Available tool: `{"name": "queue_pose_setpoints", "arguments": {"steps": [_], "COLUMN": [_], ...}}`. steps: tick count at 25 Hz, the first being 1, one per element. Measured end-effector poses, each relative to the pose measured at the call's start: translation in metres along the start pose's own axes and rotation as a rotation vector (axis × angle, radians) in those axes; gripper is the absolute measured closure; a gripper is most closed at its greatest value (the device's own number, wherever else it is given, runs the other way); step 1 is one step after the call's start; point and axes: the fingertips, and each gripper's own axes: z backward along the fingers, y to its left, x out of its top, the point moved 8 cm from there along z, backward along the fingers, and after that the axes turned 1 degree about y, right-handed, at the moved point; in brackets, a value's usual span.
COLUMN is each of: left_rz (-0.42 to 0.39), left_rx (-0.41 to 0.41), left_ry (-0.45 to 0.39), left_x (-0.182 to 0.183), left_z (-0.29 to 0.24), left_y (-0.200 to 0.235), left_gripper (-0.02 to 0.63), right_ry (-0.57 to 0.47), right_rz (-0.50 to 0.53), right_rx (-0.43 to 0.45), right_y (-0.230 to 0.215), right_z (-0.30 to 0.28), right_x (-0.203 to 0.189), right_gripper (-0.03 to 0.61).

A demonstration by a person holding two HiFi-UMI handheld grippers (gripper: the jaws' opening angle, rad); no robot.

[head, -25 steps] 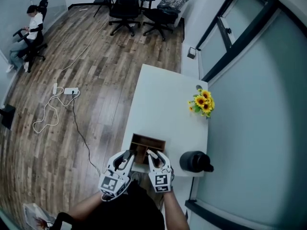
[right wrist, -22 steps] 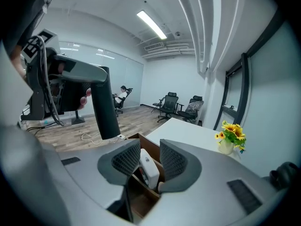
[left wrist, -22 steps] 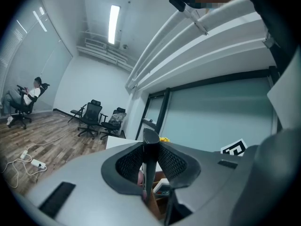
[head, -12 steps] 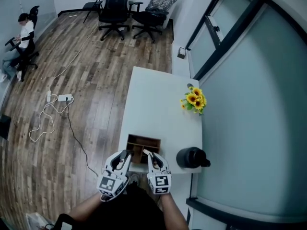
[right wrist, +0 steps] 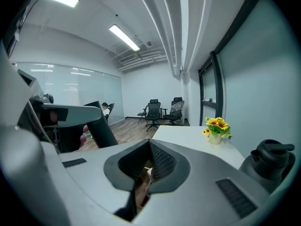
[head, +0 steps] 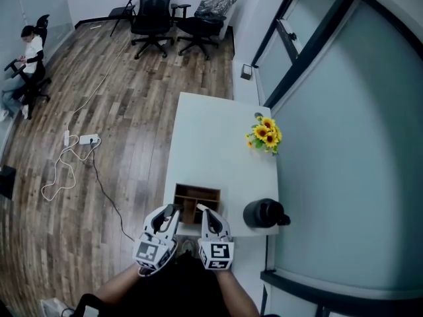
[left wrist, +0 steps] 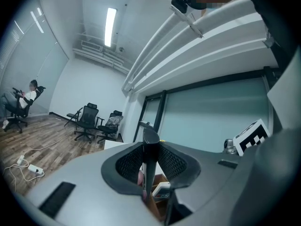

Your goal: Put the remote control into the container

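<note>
My left gripper (head: 173, 211) is shut on a black remote control (left wrist: 150, 140), which stands edge-on between the pads (left wrist: 129, 164) and pokes up past them. The same remote (right wrist: 101, 125) shows at the left of the right gripper view. A brown wooden container (head: 197, 195) sits on the white table's near end, just beyond both grippers. Inside it lies a pale device with buttons (left wrist: 161, 189). My right gripper (head: 203, 211) hangs over the container's near edge; its jaws have just been closing and now meet with nothing between them (right wrist: 149, 162).
A black jug (head: 266, 213) stands right of the container, near the table's right edge. A small pot of sunflowers (head: 266, 133) sits further back on the right. Beyond the table (head: 211, 144), office chairs (head: 149, 12), floor cables and a seated person (head: 26, 51).
The right gripper's jaws went from spread to closed, and it lifted slightly back from the container. The left gripper kept its hold on the remote and stayed put.
</note>
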Motion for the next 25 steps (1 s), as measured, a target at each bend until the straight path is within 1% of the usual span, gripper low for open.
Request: {"name": "queue_pose_setpoints", "arguments": {"steps": [2,5,10,13,15,18,25], "left_rz": [-0.008,-0.024,-0.039,-0.030,-0.016,-0.019,-0.016], "left_rx": [-0.003,-0.013,-0.009,-0.010,-0.013,-0.016,-0.011], "left_ry": [-0.001,-0.008,0.010,0.019,0.019,0.020,0.029], "left_x": [0.000,0.003,-0.002,-0.005,-0.007,-0.008,-0.011], "left_z": [0.002,0.004,0.006,0.006,0.006,0.007,0.010], "left_y": [0.000,-0.002,-0.004,-0.003,-0.004,-0.004,-0.004], "left_gripper": [0.511,0.511,0.512,0.512,0.512,0.512,0.511], "right_ry": [-0.007,-0.019,-0.036,-0.026,-0.028,-0.034,-0.036], "right_rz": [-0.013,-0.004,-0.013,-0.025,-0.015,-0.014,-0.021], "right_rx": [0.003,0.007,0.007,0.004,0.002,-0.005,-0.009], "right_y": [0.002,0.001,-0.003,-0.003,-0.007,-0.011,-0.009], "right_z": [0.003,0.004,0.007,0.012,0.013,0.014,0.021], "right_x": [0.004,0.001,0.001,0.007,-0.001,-0.008,0.000], "right_gripper": [0.574,0.574,0.574,0.574,0.574,0.574,0.574]}}
